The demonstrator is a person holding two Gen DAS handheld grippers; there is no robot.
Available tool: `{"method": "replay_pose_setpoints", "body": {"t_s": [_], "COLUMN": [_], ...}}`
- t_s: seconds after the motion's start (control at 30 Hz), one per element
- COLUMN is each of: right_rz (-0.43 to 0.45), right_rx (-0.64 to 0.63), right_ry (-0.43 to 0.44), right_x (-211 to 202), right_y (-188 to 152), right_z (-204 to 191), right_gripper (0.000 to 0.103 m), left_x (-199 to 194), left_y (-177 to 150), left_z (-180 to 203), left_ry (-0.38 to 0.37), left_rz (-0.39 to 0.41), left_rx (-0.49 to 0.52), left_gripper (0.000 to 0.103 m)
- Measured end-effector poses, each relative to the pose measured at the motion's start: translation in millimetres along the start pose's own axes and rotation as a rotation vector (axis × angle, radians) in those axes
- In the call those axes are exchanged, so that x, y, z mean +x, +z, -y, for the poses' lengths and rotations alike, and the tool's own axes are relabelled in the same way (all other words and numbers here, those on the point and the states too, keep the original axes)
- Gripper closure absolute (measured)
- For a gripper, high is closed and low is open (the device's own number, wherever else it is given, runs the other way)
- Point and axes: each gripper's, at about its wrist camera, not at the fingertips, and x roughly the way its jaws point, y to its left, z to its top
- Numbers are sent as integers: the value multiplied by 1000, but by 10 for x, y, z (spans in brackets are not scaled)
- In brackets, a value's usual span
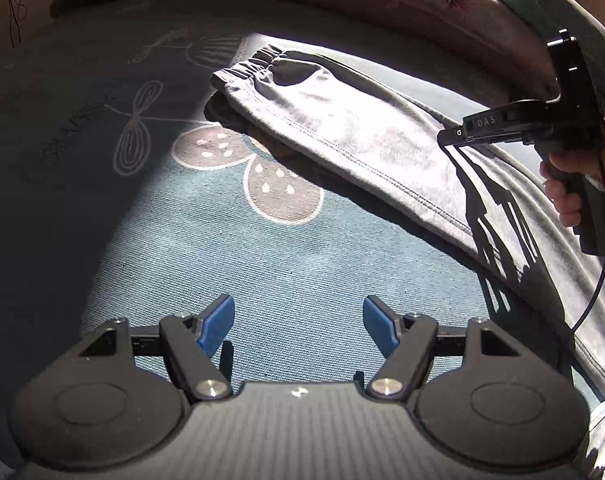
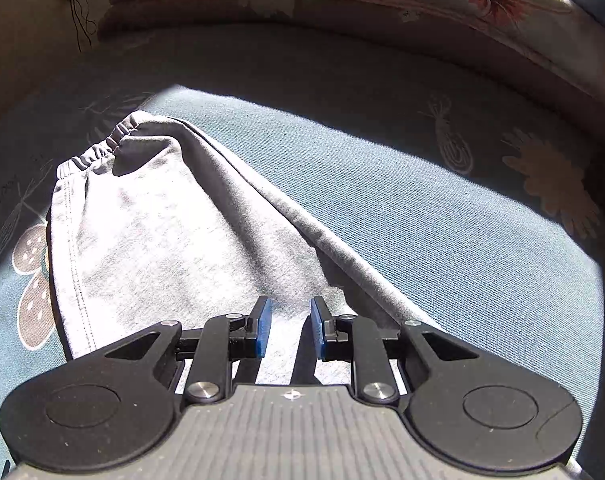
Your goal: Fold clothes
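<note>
Grey pants lie folded lengthwise on a blue patterned bedsheet, with the elastic waistband at the far end. My left gripper hovers open over bare sheet, just short of the pants' near seam, and nothing is between its blue pads. In the right wrist view, my right gripper hangs over the grey pants close to their right fold, the waistband far off to the left. Its jaws stand a little apart and pinch no cloth. The left wrist view shows the right gripper side-on, held by a hand.
A floral quilt edge curves along the far side of the bed. Sunlight lights the middle of the sheet and the rest is in shadow. A black cable hangs from the right gripper. Thin wires dangle at the far left.
</note>
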Motion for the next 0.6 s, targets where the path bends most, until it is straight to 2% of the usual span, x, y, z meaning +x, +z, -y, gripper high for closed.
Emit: {"method": "replay_pose_setpoints", "body": {"t_s": [0.1,0.2,0.23,0.4,0.5,0.6], "right_rz": [9,33,35,-19,-52,-48], "right_rx": [126,133,121,103,115,144], "right_ry": [53,49,32,-57,-103,-128], "right_x": [10,-278,-411,-909,-1099,-1153], "right_y": [139,115,66,-388,-738,-926], "right_z": [208,285,308,543,685,831], "right_gripper": [78,75,69,67,67,67], "left_x": [-16,-2,15,262,478,584], "left_y": [22,142,203,497,579,490], "left_z": [108,246,295,672,1008,1299], "left_ry": [-23,-60,-70,-137,-196,-220], "left_rz": [-4,23,40,144,154,145], "left_rx": [34,109,139,281,354,459], "left_gripper": [32,32,32,32,32,32]}}
